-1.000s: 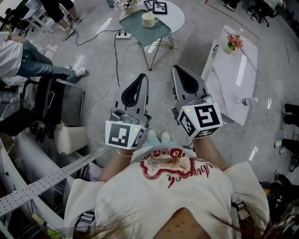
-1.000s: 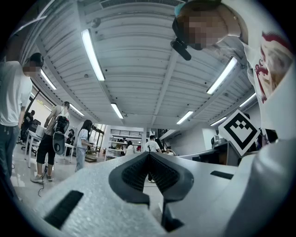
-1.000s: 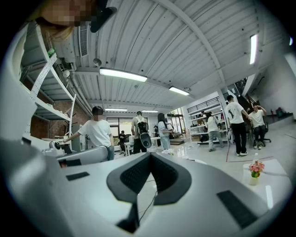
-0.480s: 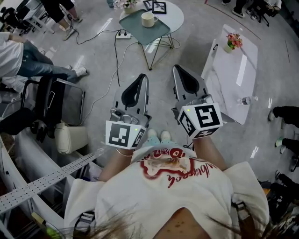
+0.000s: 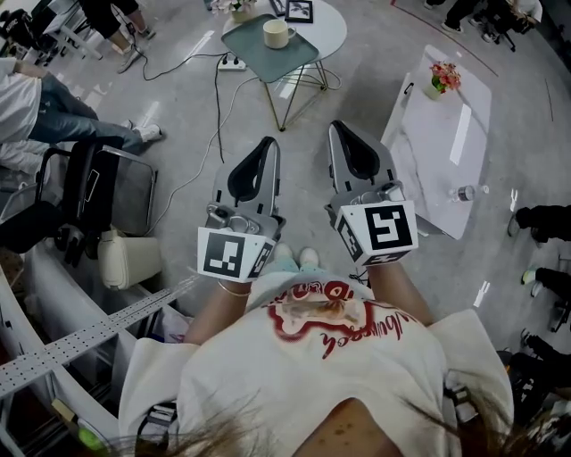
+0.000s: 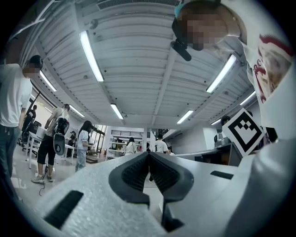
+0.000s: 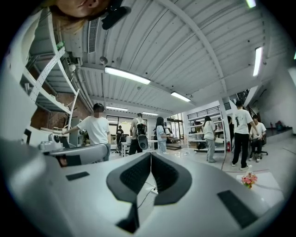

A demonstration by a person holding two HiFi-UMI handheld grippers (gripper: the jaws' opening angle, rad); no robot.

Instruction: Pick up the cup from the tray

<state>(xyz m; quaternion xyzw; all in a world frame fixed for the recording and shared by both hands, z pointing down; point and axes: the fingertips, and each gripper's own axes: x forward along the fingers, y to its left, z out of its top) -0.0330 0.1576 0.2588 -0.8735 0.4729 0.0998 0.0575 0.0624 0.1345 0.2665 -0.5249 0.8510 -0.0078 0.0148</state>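
Head view: the cup (image 5: 277, 33) sits on the tray (image 5: 264, 61), well ahead of the left gripper (image 5: 266, 143) and right gripper (image 5: 339, 130); the pickup seems not yet begun.

Left gripper view: jaws pressed together, empty.

Right gripper view: likewise closed, empty.

Approach and grasp are left.

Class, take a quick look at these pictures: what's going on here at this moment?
A person stands holding a two-jaw gripper in each hand. The left gripper and the right gripper both have their fingers pressed together and hold nothing. The cream ceramic cup sits on the teal square tray on a small round white table, well ahead of both grippers. Neither gripper touches it, so the pick-up has not yet begun.
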